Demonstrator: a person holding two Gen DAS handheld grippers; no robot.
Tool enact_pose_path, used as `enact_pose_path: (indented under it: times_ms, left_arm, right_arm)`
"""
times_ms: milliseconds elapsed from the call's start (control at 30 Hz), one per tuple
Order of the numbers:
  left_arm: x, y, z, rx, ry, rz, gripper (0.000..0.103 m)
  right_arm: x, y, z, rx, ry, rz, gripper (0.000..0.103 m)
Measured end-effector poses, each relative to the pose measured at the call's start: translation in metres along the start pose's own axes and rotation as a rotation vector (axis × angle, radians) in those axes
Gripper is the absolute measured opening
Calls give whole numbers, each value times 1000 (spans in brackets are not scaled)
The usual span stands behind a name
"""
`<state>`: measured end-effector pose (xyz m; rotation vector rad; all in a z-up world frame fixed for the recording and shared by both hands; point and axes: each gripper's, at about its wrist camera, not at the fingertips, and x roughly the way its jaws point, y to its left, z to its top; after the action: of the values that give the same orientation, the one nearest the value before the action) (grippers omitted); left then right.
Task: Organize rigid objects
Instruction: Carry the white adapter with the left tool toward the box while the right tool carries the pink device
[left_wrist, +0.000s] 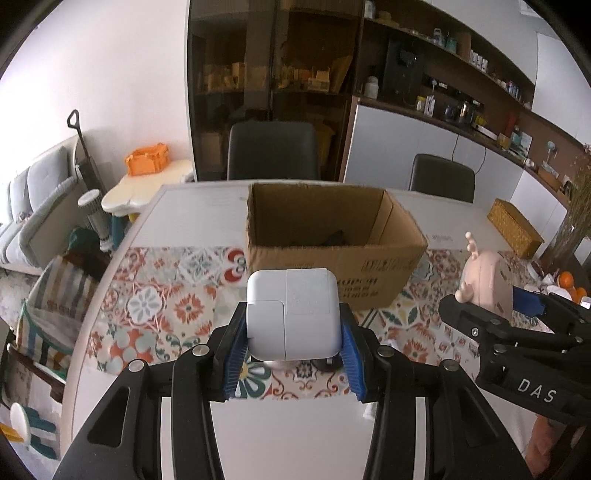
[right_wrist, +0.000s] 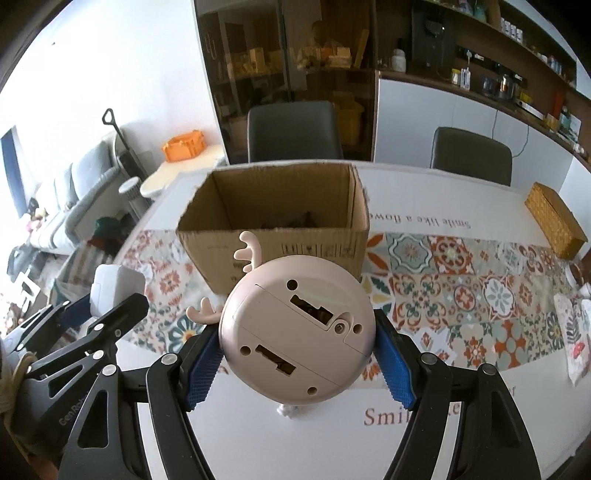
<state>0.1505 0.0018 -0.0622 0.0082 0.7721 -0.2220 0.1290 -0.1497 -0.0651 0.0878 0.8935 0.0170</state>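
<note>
My left gripper (left_wrist: 293, 332) is shut on a white square power adapter (left_wrist: 293, 314) and holds it above the patterned runner, just in front of the open cardboard box (left_wrist: 332, 266). My right gripper (right_wrist: 299, 343) is shut on a round pink toy with antlers (right_wrist: 299, 328), its underside toward the camera, also in front of the box (right_wrist: 273, 243). In the right wrist view the adapter (right_wrist: 114, 291) and left gripper (right_wrist: 94, 314) are at the lower left. In the left wrist view the pink toy (left_wrist: 484, 280) and right gripper (left_wrist: 517, 317) are at the right. Dark items lie inside the box.
A white table (left_wrist: 295, 435) carries a patterned runner (left_wrist: 166, 306). A woven box (right_wrist: 554, 221) stands at the far right. Two dark chairs (left_wrist: 273, 151) stand behind the table. Oranges (left_wrist: 570, 286) lie at the right edge.
</note>
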Motion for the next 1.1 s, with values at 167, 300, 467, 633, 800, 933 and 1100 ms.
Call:
enact_pose_path:
  times_ms: [167,300,467,633,800,933,1100]
  left_arm:
    - [0,-3,15,6,-30,4,46]
    - [4,-3,30,-4,-38,-11,46]
    - [11,-4,48,-4,-55,-22,46]
    - [21,-6,70,17,-69,-18,46]
    - [34,-10,88,38,-71,-17,46]
    - [47,-12,100,42,-57,-25,46]
    - [67,-14,111,60,-25,-33,46]
  right_arm:
    - [-2,-3,14,-2,-36,9,75]
    - [0,-6,26,-7,-58,10,75]
    - [4,-7,40,-8,-76,14,75]
    - [13,-11,59,-3,-89,15,75]
    - [22,-15,76,9,-101,9,75]
    - [32,-19,90,18,-101,0,75]
    - [42,-21,104,17,-91,-14,75]
